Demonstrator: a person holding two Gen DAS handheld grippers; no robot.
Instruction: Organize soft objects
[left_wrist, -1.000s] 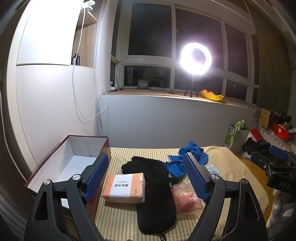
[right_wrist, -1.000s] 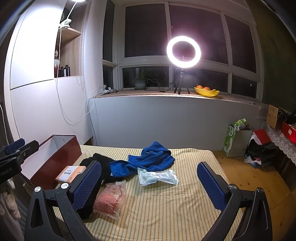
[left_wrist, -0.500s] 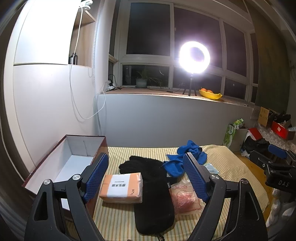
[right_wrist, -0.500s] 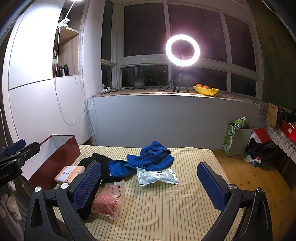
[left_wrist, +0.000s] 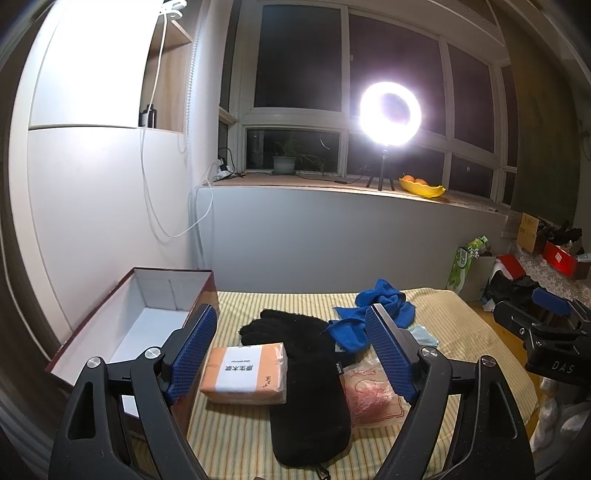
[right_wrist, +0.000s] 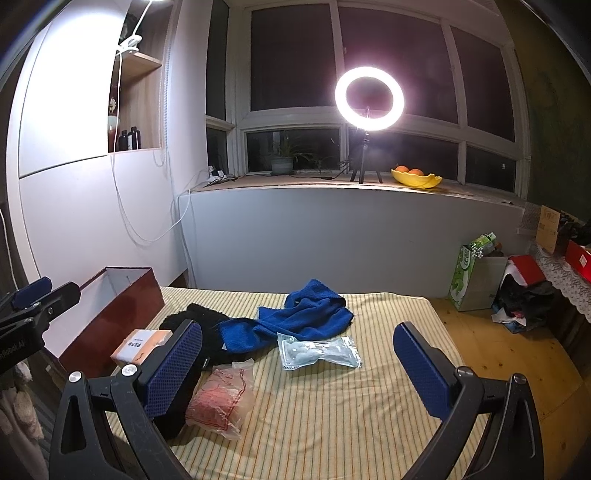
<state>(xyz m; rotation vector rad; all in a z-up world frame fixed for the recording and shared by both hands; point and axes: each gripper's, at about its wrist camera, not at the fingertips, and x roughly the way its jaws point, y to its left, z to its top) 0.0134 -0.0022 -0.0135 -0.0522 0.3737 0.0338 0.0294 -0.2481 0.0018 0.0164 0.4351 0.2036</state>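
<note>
left tool (left_wrist: 291, 350): wide, holding nothing
right tool (right_wrist: 295, 369): wide, holding nothing
tissue pack (left_wrist: 245, 373): on the striped table (right_wrist: 332, 424), between left tool's pads, just beside the open box (left_wrist: 162, 295)
long axis: runs across the left tool's gap
nearer: left tool; box lies to its left
black cloth (left_wrist: 310, 387): touching the pack's right edge

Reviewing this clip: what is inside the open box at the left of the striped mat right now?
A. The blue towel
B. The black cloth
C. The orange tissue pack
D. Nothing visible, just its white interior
D: the left wrist view shows only the box's white interior, while the towel, tissue pack and black cloth all lie on the mat outside it.
</note>
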